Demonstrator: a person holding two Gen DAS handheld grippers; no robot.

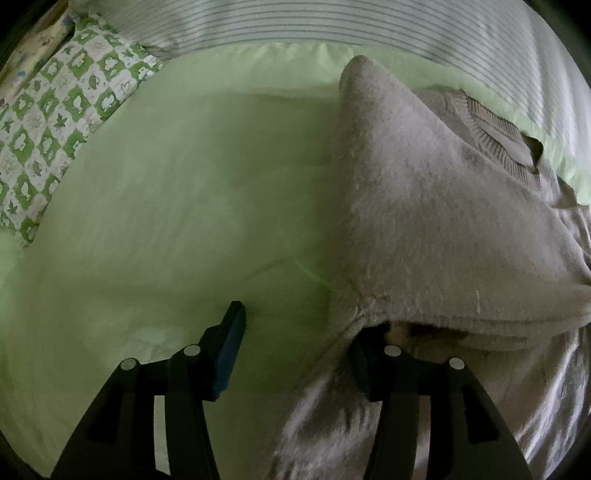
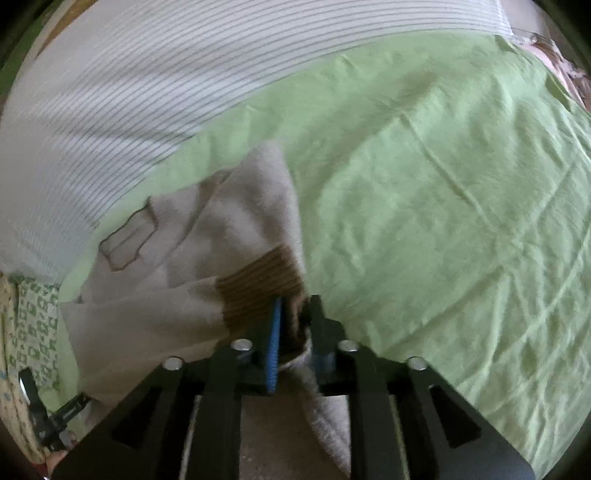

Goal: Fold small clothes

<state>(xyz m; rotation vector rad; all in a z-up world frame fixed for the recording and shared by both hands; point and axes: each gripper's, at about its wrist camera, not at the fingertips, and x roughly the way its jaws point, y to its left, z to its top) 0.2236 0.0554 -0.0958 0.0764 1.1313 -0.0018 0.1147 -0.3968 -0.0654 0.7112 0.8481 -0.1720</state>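
A beige knit sweater point(image 1: 424, 221) lies folded over on the green sheet point(image 1: 166, 203), its darker ribbed collar point(image 1: 498, 140) at the far right. My left gripper point(image 1: 295, 332) stands open at the sweater's near left edge. Its left pad point(image 1: 229, 350) rests over bare sheet, and its right finger is tucked under the folded cloth edge. In the right wrist view the sweater point(image 2: 221, 229) shows a stitched pocket outline point(image 2: 129, 240) and a sleeve ending in a brown ribbed cuff point(image 2: 258, 288). My right gripper point(image 2: 295, 325) is open, with the cuff's end loose between its pads.
A white striped cover point(image 1: 295, 26) runs along the far side of the bed point(image 2: 129, 92). A green-and-white patterned pillow point(image 1: 55, 110) lies at the left. Wrinkled green sheet point(image 2: 443, 203) spreads to the right of the sweater.
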